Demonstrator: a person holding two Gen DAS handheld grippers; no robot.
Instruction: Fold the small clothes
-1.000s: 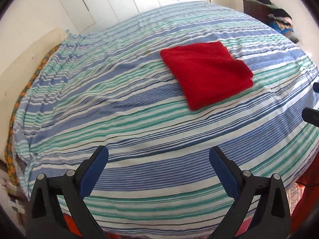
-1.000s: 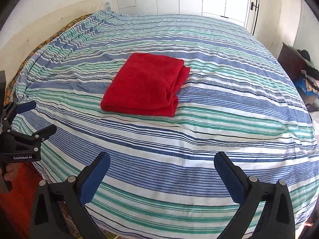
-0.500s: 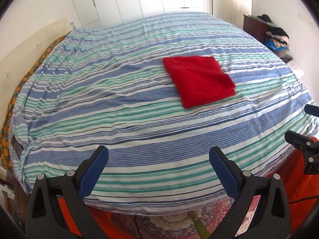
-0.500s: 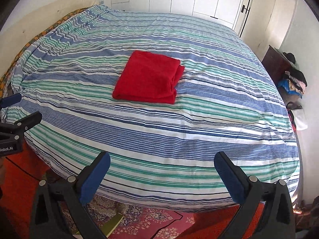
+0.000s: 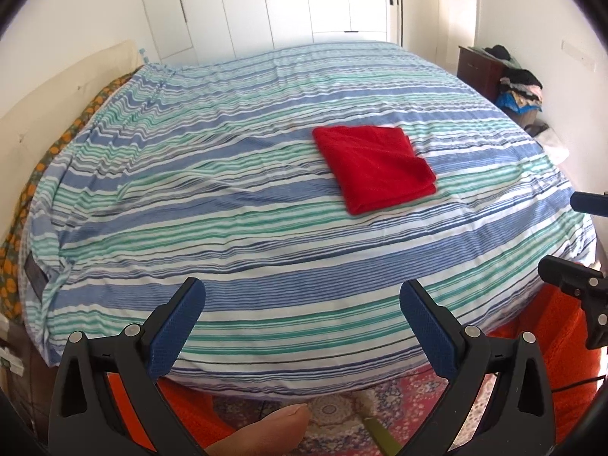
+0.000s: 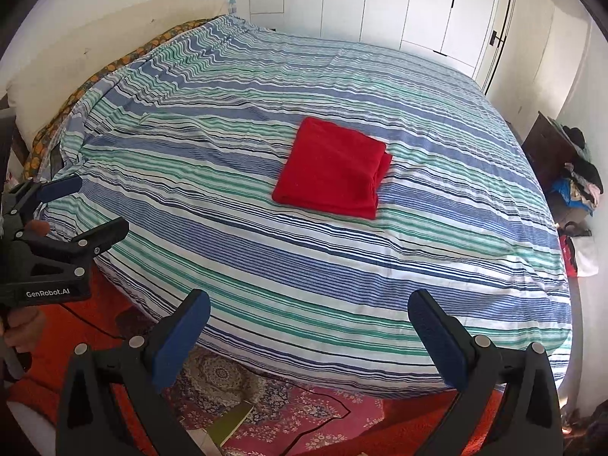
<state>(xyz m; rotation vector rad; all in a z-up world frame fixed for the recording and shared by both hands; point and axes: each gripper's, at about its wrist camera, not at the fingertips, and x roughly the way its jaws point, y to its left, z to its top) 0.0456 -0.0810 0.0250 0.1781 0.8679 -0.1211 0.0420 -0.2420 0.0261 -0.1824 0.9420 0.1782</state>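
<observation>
Seen from the left wrist, the left gripper (image 5: 302, 323) hung with its blue-padded fingers (image 5: 176, 332) spread wide and holding nothing, just off the near edge of the bed (image 5: 266, 266). A striped sheet in blue, green and white covered the mattress, lightly rippled and otherwise bare around the folded red garment (image 5: 374, 167). That garment, a flat, roughly square piece of soft fabric, lay on the sheet well apart from the left gripper, ahead and to its right. A thumb tip (image 5: 266, 431) showed at the bottom edge. Below the bed's edge lay a patterned rug (image 5: 334, 414). Part of the right gripper (image 5: 581, 250) entered at the right margin.

Seen from the right wrist, the right gripper (image 6: 307, 336) was likewise spread and empty, short of the bed edge, with the garment (image 6: 330, 173) well ahead near the middle of the sheet. Its stacked fold edges faced right. The left gripper (image 6: 76, 209) stood at the left margin, apparently open, held by a hand (image 6: 19, 334). A dark cabinet with heaped clothes (image 6: 577, 178) stood beyond the right bedside.
</observation>
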